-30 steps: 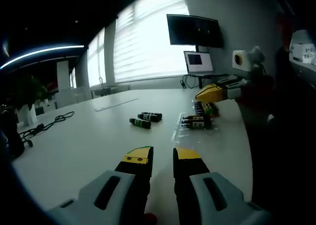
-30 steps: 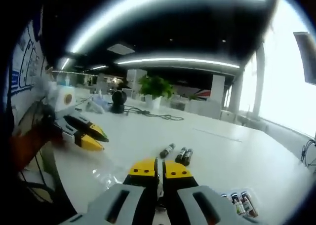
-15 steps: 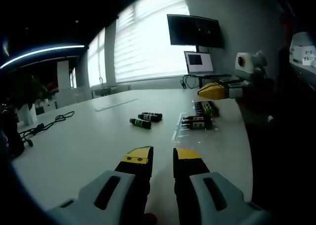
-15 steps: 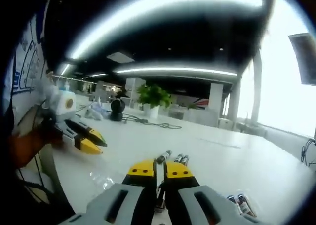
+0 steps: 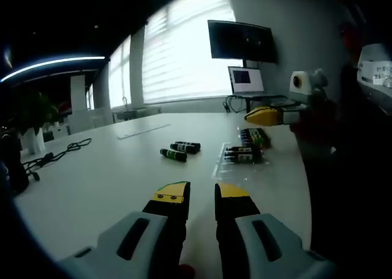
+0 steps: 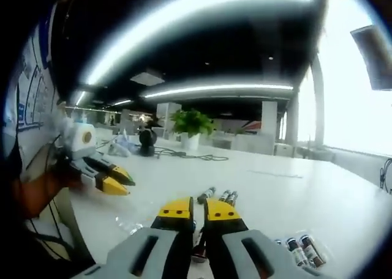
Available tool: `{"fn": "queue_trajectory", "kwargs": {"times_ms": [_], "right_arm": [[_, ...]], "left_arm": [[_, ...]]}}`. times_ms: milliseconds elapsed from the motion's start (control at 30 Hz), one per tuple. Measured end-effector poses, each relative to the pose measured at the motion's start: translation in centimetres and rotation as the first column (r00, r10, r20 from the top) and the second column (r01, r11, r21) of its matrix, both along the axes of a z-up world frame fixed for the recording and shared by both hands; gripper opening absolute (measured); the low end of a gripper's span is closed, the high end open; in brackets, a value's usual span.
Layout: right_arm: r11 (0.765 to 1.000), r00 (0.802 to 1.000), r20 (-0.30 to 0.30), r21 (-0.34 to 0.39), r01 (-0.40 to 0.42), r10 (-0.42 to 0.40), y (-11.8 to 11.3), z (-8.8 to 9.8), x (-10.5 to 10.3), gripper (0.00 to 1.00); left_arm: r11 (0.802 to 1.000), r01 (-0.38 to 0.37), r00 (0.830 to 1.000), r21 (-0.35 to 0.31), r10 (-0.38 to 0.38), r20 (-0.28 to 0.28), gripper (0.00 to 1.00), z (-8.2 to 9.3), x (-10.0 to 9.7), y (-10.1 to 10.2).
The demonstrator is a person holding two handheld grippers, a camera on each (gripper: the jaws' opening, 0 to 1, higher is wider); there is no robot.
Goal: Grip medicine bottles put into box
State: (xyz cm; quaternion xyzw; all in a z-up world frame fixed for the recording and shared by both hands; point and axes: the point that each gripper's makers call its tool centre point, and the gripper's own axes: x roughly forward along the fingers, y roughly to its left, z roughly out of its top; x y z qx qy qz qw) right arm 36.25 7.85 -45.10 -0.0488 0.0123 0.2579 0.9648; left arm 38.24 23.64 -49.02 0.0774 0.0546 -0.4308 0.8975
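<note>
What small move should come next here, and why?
Probably ease the left claw forward toward the nearest small dark medicine bottle lying on the white table. Its jaws stand apart with nothing between them, three such bottles lie loose ahead, and the clear plastic box beside them already holds others.

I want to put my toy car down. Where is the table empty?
The white table is bare between the black cable and the three loose bottles, and just ahead of the left claw. It is crowded by the clear box, with the right claw above it.
</note>
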Motion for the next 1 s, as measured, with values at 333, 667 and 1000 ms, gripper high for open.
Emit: {"fn": "queue_trajectory", "kwargs": {"times_ms": [333,667,1000], "right_arm": [[0.999,1.0,0.015,0.037,-0.003,0.002,0.1,0.6,-0.4,0.0],[1.0,1.0,0.012,0.018,0.014,-0.014,-0.8,1.2,0.3,0.0],[0.998,0.998,0.012,0.025,-0.059,0.059,-0.6,2.5,1.8,0.0]], "left_arm": [[1.0,-0.006,1.0,0.007,0.006,-0.003,0.1,-0.2,0.1,0.1],[1.0,-0.006,1.0,0.0,0.006,-0.003,0.1,-0.1,0.0,0.1],[1.0,-0.006,1.0,-0.004,0.006,-0.004,0.1,0.0,0.0,0.1]]}}
